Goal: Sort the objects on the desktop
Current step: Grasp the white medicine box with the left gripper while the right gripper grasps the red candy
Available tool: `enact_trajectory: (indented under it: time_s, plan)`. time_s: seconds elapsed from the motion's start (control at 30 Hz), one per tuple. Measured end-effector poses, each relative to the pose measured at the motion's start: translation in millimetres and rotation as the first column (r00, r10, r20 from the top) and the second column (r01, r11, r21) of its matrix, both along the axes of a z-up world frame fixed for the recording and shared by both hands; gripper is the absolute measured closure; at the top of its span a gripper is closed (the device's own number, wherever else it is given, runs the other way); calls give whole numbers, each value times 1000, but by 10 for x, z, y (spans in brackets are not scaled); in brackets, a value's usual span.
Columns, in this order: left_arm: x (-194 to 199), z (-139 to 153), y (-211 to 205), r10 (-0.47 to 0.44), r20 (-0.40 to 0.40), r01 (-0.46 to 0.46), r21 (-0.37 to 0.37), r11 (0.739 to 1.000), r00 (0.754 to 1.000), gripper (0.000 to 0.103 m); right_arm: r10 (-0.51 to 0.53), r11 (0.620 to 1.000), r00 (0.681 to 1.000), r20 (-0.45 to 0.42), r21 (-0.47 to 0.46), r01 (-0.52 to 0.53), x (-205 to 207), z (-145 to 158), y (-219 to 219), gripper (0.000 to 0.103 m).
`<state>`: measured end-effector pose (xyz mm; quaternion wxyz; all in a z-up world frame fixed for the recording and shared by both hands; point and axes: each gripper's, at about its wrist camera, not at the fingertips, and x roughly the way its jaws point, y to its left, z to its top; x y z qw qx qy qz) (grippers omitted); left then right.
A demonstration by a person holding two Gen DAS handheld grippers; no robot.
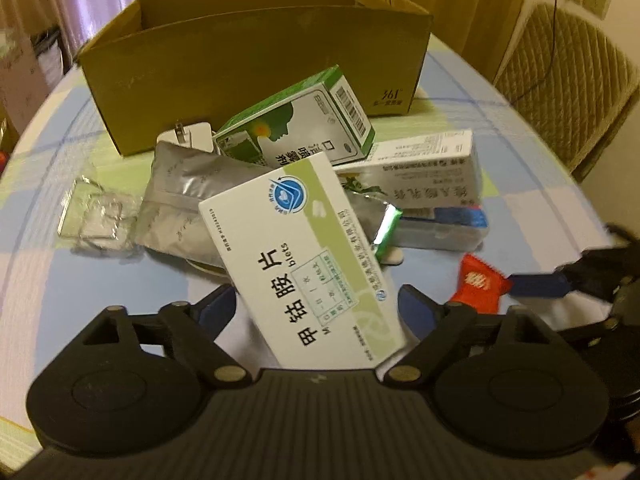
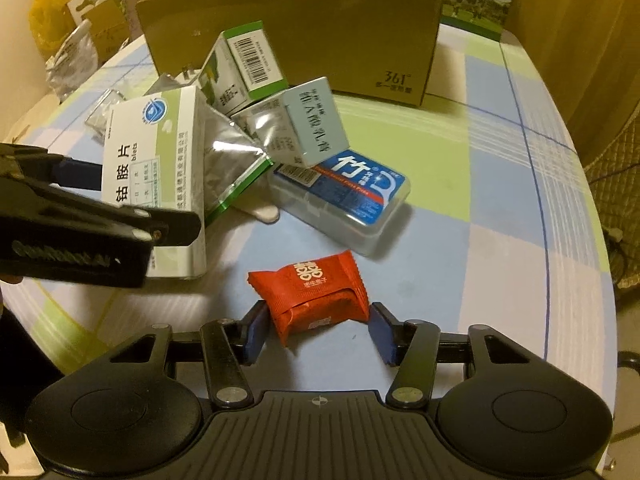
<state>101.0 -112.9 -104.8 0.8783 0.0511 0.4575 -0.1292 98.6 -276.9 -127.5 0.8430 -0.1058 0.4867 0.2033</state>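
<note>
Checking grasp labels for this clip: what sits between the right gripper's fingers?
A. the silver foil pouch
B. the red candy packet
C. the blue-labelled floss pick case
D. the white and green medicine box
B: in the right wrist view the red candy packet lies on the tablecloth between the open fingers of the right gripper.

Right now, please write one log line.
left gripper: around white box | right gripper: open around red packet | carton: behind

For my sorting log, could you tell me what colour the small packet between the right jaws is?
Red with white print; the packet shows best in the right wrist view.
</note>
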Motion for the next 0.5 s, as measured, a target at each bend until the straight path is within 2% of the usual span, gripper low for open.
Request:
enact_trajectory:
  time_s: [0.2,0.33,0.5]
  plan:
    - [-54,46,175,-48,34,45,85,995,998,19,-8,999,1000,-23,47,9,13,11,-22,51]
    - [-77,66,368,-9,36,6,86,996,999,17,-17,998,999,-27,54,19,13,-2,5,41]
    - [-86,10,350,41,33,-44,81,996,999,14,-14,999,1000,-15,37,14,9,-11,85,38]
